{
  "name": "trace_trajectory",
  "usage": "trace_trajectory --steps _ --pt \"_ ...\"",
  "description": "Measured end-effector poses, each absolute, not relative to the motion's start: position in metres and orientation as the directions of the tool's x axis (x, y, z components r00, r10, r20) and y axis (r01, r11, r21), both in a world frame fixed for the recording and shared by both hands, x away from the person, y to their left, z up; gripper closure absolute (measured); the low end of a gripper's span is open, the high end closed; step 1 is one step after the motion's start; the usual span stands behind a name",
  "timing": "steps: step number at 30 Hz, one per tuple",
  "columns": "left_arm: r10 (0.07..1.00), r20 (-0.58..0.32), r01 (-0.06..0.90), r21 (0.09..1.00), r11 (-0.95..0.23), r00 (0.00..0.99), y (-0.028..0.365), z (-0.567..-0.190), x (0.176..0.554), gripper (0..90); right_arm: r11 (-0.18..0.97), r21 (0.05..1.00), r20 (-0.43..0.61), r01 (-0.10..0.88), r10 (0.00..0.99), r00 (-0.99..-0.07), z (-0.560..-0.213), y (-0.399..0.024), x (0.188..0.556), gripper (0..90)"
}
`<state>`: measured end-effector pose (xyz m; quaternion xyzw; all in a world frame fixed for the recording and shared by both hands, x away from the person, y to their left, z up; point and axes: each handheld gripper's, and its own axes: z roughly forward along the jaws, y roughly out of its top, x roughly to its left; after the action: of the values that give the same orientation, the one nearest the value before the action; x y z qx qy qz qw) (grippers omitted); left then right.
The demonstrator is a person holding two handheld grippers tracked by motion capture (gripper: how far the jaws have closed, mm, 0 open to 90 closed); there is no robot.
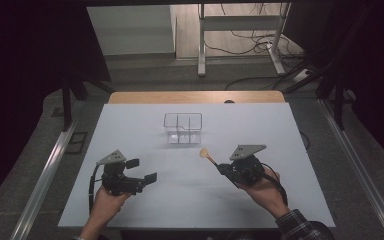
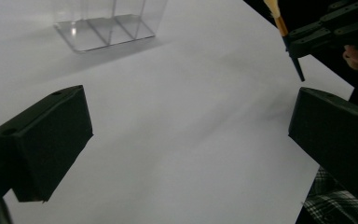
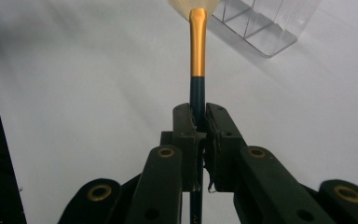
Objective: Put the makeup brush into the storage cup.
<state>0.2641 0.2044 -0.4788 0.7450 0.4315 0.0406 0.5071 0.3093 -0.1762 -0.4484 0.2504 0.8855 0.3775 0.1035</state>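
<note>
From the high view we see the right gripper (image 1: 221,167) pinching a makeup brush (image 1: 209,157) by its dark handle, so that the pale bristle head sticks out ahead of the jaws, up and to the left, above the white table (image 1: 130,125). The brush head lies near the clear divided organizer (image 1: 182,128), a little below and to the right of it, not touching. The left gripper (image 1: 142,170) sits well apart at the left, jaws spread, nothing between them.

In the left gripper view we see our own two black jaws wide apart over bare table; the organizer (image 2: 103,29) stands far ahead, and the other gripper (image 2: 307,39) carries the brush (image 2: 276,16) at upper right.

In the right gripper view the jaws press together on the dark handle of the brush (image 3: 197,51); its gold ferrule rises straight ahead, and the organizer (image 3: 265,25) stands just right of the bristles.
</note>
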Motion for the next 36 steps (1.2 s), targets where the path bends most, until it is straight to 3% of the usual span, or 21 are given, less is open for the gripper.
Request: trace_trajectory --steps 25,36 --pt "0.509 -0.457 0.594 0.792 -0.141 0.730 0.135 -0.478 0.303 0.1 0.524 0.789 0.021 0.321 0.500 -0.866 -0.445 -0.157 0.302 83.6" --pt "0.453 -0.497 0.606 0.784 -0.132 0.741 0.119 -0.481 0.311 8.0 0.525 0.796 0.021 0.299 0.471 -0.882 -0.447 -0.143 0.298 83.6"
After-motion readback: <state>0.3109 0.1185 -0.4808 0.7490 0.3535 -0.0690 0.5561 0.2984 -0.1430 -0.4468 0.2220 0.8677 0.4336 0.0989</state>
